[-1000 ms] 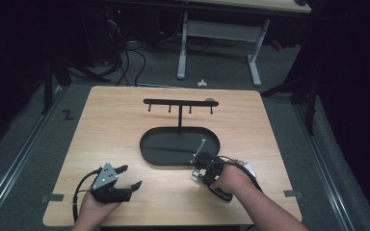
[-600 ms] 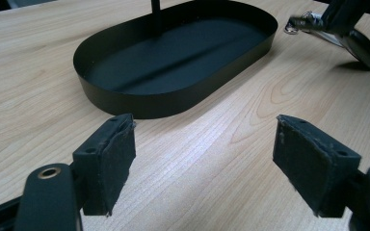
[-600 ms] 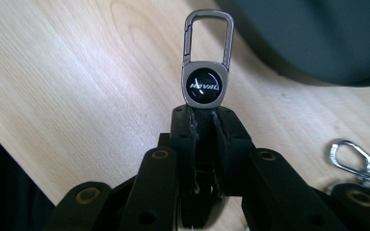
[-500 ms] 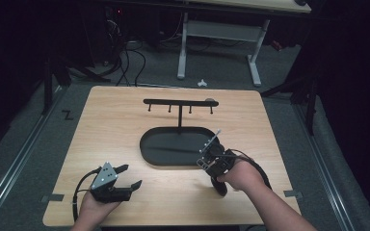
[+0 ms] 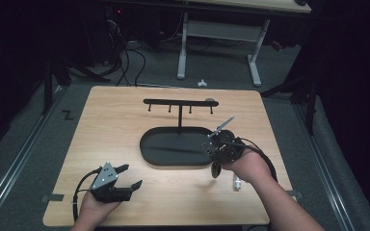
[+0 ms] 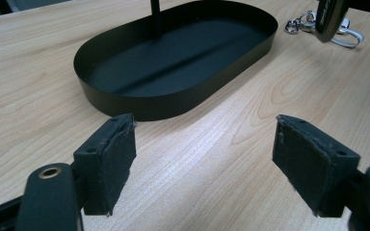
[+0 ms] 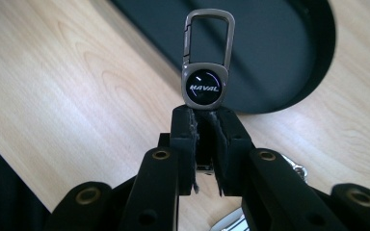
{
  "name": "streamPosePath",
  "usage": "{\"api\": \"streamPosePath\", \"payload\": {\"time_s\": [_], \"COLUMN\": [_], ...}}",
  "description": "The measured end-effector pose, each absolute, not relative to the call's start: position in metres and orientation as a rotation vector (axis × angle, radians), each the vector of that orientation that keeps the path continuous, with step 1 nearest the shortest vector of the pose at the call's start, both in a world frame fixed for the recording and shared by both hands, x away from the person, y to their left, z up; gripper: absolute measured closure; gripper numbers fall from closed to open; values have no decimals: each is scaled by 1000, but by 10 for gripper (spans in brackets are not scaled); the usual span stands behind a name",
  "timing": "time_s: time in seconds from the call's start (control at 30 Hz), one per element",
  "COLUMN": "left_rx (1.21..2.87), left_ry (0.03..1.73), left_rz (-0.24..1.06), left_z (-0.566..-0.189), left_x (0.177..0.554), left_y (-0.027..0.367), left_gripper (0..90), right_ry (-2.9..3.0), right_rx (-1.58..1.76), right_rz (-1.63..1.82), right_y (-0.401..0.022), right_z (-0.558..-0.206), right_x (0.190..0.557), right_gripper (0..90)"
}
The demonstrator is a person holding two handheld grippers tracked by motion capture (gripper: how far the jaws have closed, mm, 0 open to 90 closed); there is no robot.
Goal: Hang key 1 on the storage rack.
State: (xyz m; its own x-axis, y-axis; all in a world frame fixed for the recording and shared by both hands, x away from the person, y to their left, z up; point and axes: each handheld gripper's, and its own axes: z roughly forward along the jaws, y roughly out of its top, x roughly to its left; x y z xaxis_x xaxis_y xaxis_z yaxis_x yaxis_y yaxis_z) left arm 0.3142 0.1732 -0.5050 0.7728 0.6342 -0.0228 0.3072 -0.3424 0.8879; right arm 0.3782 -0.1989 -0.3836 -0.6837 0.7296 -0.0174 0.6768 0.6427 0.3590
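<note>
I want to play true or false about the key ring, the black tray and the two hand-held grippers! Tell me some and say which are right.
1. The right hand-held gripper is pinching a key ring with a metal clip. True.
2. The left hand-held gripper is shut tight. False: its jaws stand wide apart with nothing between them.
3. The black tray is oval and has nothing lying in it. True.
4. The rack with hooks has keys hanging on it. False: the hooks are bare.
5. The key ring is lying flat in the tray. False: it is held up above the table by the right hand-held gripper.
</note>
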Motion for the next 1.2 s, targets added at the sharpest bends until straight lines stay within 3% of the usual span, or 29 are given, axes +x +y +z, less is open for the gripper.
{"api": "streamPosePath", "payload": {"time_s": [1.2], "left_rx": [1947], "left_ry": [713], "left_rz": [434], "left_z": [-504], "left_x": [311], "left_y": [178], "left_gripper": [237], "right_ry": [2558], "right_rx": [1145], "right_rz": [587], "right_y": [-169], "right_z": [-340], "right_x": [429], "right_gripper": [803]}}
